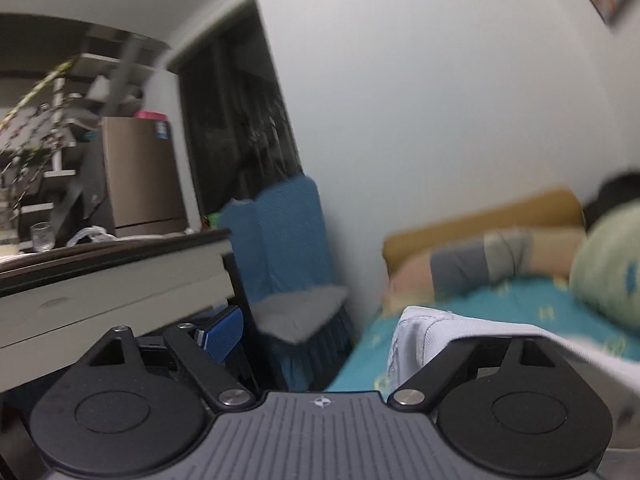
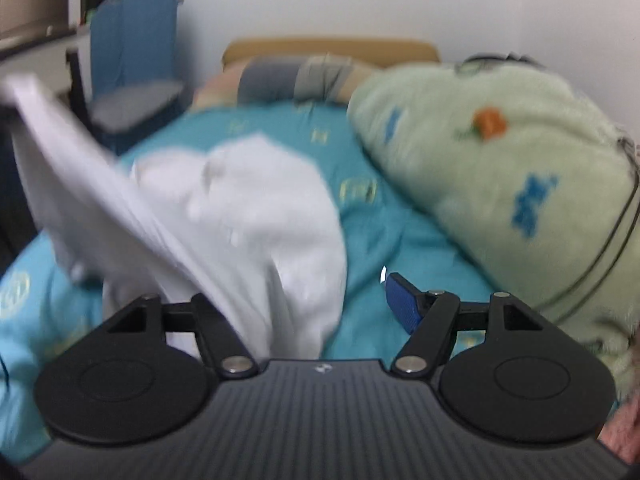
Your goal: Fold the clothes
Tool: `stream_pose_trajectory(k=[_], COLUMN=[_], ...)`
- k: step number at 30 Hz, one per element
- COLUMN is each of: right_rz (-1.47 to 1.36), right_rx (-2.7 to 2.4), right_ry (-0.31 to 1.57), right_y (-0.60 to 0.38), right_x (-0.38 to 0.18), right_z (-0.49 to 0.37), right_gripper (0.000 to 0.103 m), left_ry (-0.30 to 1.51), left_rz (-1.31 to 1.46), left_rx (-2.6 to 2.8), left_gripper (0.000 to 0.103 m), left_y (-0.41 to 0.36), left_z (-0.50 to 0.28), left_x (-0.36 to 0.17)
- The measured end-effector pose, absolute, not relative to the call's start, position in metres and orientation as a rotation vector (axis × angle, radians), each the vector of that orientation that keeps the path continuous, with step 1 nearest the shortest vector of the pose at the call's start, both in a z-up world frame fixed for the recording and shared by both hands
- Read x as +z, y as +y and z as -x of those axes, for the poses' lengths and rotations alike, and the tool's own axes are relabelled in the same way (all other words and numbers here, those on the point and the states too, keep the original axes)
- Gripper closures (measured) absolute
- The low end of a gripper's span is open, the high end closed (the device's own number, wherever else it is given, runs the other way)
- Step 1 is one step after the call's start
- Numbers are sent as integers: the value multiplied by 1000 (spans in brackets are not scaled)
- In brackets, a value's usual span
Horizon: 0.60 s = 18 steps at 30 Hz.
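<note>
Your left fingers [image 1: 320,336] are standing wide, one white garment [image 1: 432,332] draping over the right one. Your right fingers [image 2: 320,300] are spread wide, the garment [image 2: 248,200] lying between them on the bed [image 2: 384,232].

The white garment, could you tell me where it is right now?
In the right wrist view the white garment lies left of centre on the teal bedsheet, left of the green pillow.
</note>
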State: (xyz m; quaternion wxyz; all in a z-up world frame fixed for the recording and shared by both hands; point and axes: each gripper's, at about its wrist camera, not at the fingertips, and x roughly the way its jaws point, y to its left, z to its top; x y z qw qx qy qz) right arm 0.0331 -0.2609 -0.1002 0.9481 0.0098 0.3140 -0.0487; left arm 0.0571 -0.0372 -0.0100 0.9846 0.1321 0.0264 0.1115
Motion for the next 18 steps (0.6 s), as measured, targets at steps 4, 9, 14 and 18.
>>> stream_pose_trajectory(k=[4,9,14,18], right_rz=[-32,-133,-97,-29], right_rx=[-148,-277,-232,-207], right_ry=[627,315,25,-179], right_y=[-258,-277,-269,-255], right_x=[-89,1,135,240], right_z=[-15,29,87,144], right_gripper=[32,32,32,32], left_ry=[17,-56,-222,-365], left_rz=[-188,-93,29,86], left_rx=[241,258,270,243], left_gripper=[13,9,9,9], left_y=[-33,-21,-7,4], left_z=[-15,41,112,179], left_x=[18,88,209,316])
